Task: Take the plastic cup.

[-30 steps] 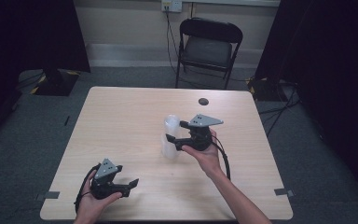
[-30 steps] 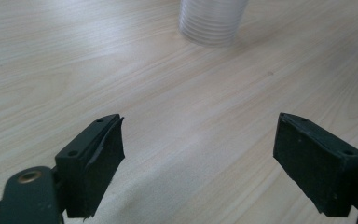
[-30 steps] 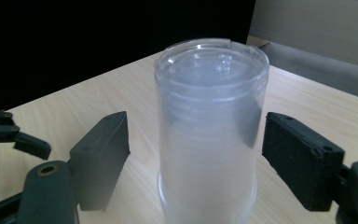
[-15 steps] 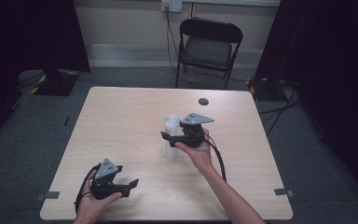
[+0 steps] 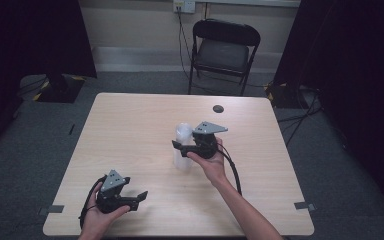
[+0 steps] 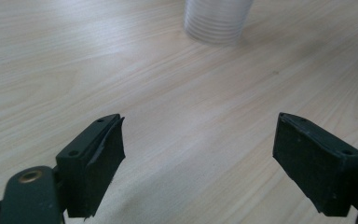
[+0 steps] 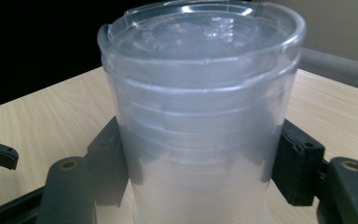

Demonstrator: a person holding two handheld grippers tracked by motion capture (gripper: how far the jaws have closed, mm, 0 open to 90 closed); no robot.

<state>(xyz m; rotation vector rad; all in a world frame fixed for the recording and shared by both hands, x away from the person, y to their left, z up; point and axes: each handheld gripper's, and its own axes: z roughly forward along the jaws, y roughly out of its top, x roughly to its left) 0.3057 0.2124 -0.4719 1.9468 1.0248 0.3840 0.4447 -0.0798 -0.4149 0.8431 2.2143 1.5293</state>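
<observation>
High view | one stack of translucent ribbed cups [image 5: 182, 147] being clamped upright by right gripper [image 5: 179, 146] fingers | left gripper [image 5: 141, 197] fingers being held wide | one table [image 5: 130, 130]

A pale wood-grain worktop [image 5: 130, 125] with a smooth, faintly sheened surface. On it, a stack of translucent plastic cups [image 7: 200, 116] — cloudy, glossy, ridged at the rims. Each claw's jaws are matt black plastic; the left claw [image 6: 198, 158] shows a brass-coloured rivet. Beyond — a black metal folding chair [image 5: 225, 50] on grey carpet [image 5: 25, 135].
</observation>
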